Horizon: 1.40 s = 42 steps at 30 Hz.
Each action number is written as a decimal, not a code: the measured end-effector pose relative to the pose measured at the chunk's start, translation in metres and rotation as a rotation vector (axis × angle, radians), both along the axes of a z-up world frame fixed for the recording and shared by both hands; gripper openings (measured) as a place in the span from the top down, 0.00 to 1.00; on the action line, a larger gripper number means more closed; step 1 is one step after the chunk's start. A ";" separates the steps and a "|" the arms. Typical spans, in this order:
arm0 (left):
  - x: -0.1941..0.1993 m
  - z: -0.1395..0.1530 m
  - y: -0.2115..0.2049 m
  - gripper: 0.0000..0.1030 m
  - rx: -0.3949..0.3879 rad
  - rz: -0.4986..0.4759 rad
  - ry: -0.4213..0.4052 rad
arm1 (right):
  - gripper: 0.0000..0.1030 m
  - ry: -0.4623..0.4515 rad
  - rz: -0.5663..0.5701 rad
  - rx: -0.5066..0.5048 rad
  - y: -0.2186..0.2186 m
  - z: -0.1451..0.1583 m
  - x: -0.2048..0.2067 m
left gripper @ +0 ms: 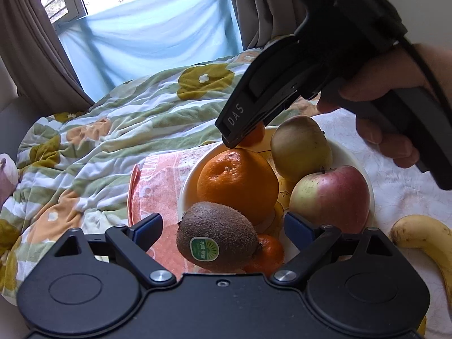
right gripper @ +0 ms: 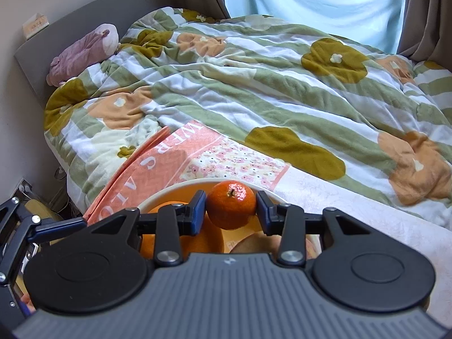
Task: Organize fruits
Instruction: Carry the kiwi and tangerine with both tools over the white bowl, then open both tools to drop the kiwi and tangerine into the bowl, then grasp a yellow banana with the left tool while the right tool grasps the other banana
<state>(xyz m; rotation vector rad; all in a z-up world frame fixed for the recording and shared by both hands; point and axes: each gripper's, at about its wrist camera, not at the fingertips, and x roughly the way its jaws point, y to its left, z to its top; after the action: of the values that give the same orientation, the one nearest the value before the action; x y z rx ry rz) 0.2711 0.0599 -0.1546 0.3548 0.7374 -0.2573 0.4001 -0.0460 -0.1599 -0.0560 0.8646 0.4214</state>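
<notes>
A white bowl (left gripper: 350, 152) sits on the bed and holds a large orange (left gripper: 237, 183), a green-yellow apple (left gripper: 299, 147), a red apple (left gripper: 330, 197), a kiwi (left gripper: 217, 240) with a green sticker and a small mandarin (left gripper: 268, 254). My left gripper (left gripper: 223, 226) is open, its fingers on either side of the kiwi. My right gripper (right gripper: 230, 210) is shut on a small mandarin (right gripper: 231, 204) above the bowl's far side (right gripper: 180, 185); it also shows in the left wrist view (left gripper: 243, 138). A banana (left gripper: 423, 240) lies right of the bowl.
The bowl rests on a white cloth (left gripper: 395, 186) beside an orange printed towel (right gripper: 169, 158). A rumpled floral quilt (right gripper: 254, 84) covers the bed behind. A pink pillow (right gripper: 82, 53) lies at the grey headboard. Curtains and a window are at the back.
</notes>
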 end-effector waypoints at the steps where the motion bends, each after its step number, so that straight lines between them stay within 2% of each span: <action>1: 0.000 0.001 0.002 0.08 -0.006 0.005 0.001 | 0.45 0.002 -0.004 -0.004 0.000 -0.001 0.001; 6: 0.001 0.005 0.005 0.08 -0.021 0.023 0.007 | 0.45 0.003 -0.012 -0.006 0.000 -0.003 0.002; 8: 0.000 0.006 0.006 0.08 -0.025 0.026 0.008 | 0.41 0.005 -0.027 0.002 -0.002 -0.003 0.001; 9: 0.000 0.007 0.006 0.08 -0.027 0.026 0.008 | 0.31 0.009 -0.038 0.013 -0.004 -0.002 0.000; 10: -0.001 0.008 0.005 0.08 -0.028 0.026 0.008 | 0.14 0.013 -0.047 0.027 -0.007 -0.001 -0.002; 12: -0.003 0.010 0.005 0.08 -0.028 0.027 0.007 | 0.00 0.027 -0.051 0.067 -0.013 0.002 -0.004; 24: -0.015 0.040 0.001 0.08 -0.019 0.057 -0.026 | 0.00 -0.015 -0.088 0.105 -0.042 0.036 -0.039; 28: -0.024 0.055 -0.002 0.08 -0.030 0.076 -0.037 | 0.00 -0.038 -0.112 0.073 -0.063 0.055 -0.056; 33: -0.044 0.069 -0.006 0.08 -0.031 0.110 -0.053 | 0.00 -0.105 -0.170 0.080 -0.102 0.075 -0.096; 38: -0.067 0.070 -0.010 0.08 -0.056 0.171 -0.027 | 0.00 -0.107 -0.194 0.077 -0.133 0.076 -0.135; 42: -0.086 0.065 -0.018 0.08 -0.074 0.233 0.002 | 0.00 -0.086 -0.173 0.068 -0.145 0.071 -0.164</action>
<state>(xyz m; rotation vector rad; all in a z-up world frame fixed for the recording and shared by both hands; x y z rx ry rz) 0.1851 0.0423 -0.0894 0.1963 0.7620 -0.0646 0.2360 -0.1910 -0.0891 0.0621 0.7628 0.2839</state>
